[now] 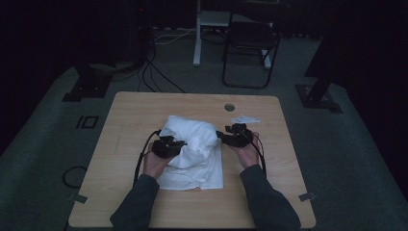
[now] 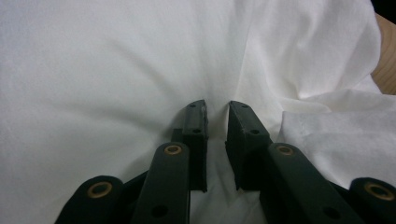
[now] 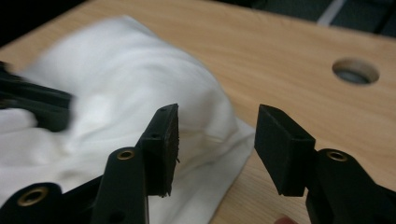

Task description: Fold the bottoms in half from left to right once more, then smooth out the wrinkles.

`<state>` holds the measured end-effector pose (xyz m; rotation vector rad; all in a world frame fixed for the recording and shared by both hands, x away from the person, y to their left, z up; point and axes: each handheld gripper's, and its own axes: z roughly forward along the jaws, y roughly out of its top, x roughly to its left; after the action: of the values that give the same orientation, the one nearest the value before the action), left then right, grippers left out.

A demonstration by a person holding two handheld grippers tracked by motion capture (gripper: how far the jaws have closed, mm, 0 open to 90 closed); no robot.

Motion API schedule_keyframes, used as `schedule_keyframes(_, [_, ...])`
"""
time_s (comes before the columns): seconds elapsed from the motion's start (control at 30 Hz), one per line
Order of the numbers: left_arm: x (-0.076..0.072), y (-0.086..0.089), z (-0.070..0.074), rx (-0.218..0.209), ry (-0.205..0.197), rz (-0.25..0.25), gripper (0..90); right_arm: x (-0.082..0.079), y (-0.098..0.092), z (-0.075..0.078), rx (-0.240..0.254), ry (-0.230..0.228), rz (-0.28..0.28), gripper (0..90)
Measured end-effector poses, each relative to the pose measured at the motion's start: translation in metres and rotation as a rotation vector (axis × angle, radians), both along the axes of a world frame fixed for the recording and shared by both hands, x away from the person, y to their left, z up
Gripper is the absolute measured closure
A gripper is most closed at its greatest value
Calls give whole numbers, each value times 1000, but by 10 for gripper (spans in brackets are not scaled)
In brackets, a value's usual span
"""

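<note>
A white cloth (image 1: pixel 192 144) lies bunched in a mound on the wooden table (image 1: pixel 144 106), with a flatter part spread toward the front. My left gripper (image 1: pixel 181 144) is at the mound's left side. In the left gripper view its jaws (image 2: pixel 217 105) stand close together, pinching a fold of the cloth (image 2: pixel 116 56), and creases run to the tips. My right gripper (image 1: pixel 222 134) hovers just off the mound's right side. Its jaws (image 3: pixel 217 116) are wide apart with nothing between them, and the cloth (image 3: pixel 130 70) lies beyond. The left gripper (image 3: pixel 37 105) appears blurred at the far left there.
A round cable hole (image 1: pixel 229 107) sits in the table near its far edge, right of centre. Bare wood surrounds the cloth on all sides. A folding chair (image 1: pixel 250 43) and stand legs are on the floor beyond the table.
</note>
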<state>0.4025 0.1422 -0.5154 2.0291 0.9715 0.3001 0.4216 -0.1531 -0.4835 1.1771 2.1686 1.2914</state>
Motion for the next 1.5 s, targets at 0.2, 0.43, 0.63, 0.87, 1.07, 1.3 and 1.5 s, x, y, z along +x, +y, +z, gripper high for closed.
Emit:
schedule_keyframes(0.2, [-2, -1, 3, 5, -11, -3, 724, -28, 11, 16, 14, -59, 96, 476])
schedule_keyframes(0.43, [-4, -1, 10, 2, 2, -13, 679, -40, 47, -8, -22, -4, 202, 486])
schedule_keyframes(0.63, [-5, 16, 38, -71, -11, -30, 630, -31, 51, -32, -83, 63, 215, 863])
schedule_keyframes(0.87, [2, 39, 55, -56, -63, 75, 625, -30, 27, -31, -82, 67, 165, 829])
schedule_keyframes(1.07, [11, 22, 28, 18, -16, 48, 620, -32, 17, -22, -45, 35, 127, 598])
schedule_keyframes(1.3, [5, 8, 11, 19, -36, 92, 603, -37, 23, -2, 33, -72, 84, 486])
schedule_keyframes(1.5, [3, -1, 1, 7, -46, 132, 604, -36, 51, -15, -48, -35, 212, 426])
